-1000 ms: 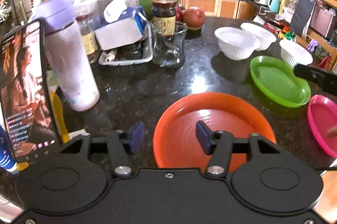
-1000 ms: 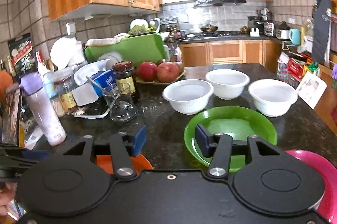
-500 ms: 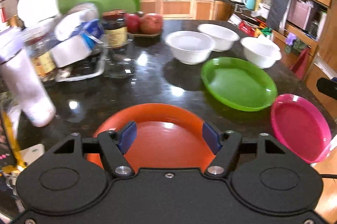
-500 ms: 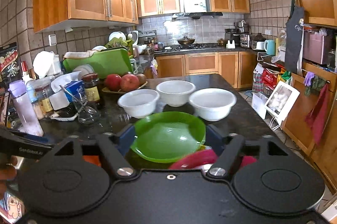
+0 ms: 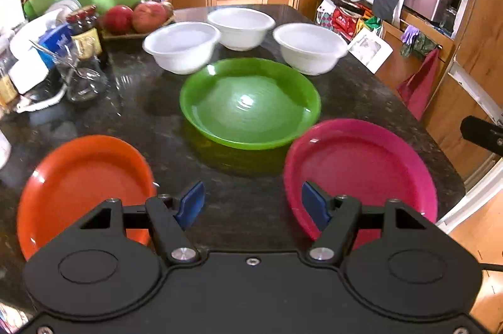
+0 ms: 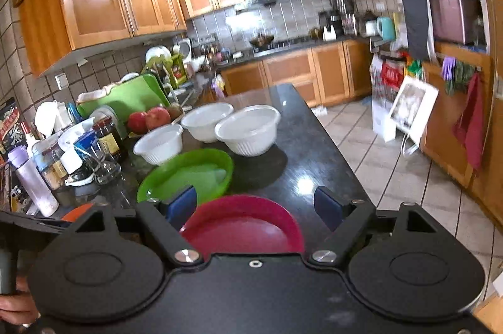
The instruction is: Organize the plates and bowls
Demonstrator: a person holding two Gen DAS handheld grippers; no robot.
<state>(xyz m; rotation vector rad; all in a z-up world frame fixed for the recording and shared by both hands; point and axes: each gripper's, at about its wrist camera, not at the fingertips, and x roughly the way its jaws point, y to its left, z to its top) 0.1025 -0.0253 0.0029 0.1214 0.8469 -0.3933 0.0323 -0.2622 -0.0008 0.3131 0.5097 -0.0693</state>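
Three plates lie on the dark counter point(image 5: 251, 173): an orange plate point(image 5: 81, 183) at the near left, a green plate point(image 5: 250, 101) in the middle and a pink plate point(image 5: 361, 170) at the near right. Behind them stand three white bowls point(image 5: 182, 46) point(image 5: 240, 26) point(image 5: 309, 46). My left gripper point(image 5: 253, 203) is open over bare counter between the orange and pink plates. My right gripper point(image 6: 254, 205) is open wide above the pink plate point(image 6: 242, 224), whose far rim shows between the fingers without touching the pads. The green plate point(image 6: 185, 173) and the bowls point(image 6: 248, 129) lie beyond.
Clutter crowds the counter's left side: a glass point(image 5: 81, 79), a jar point(image 5: 85, 32), apples point(image 5: 135, 16), a lilac bottle point(image 6: 31, 177) and a green board point(image 6: 125, 98). The counter's right edge point(image 6: 339, 151) drops to a tiled floor. A hand point(image 6: 12, 305) holds the left gripper point(image 6: 25, 224).
Both views have swung to the right. The left gripper went from over the orange plate to the gap beside the pink one. The right went from the green plate to the pink. Both jaws widened.
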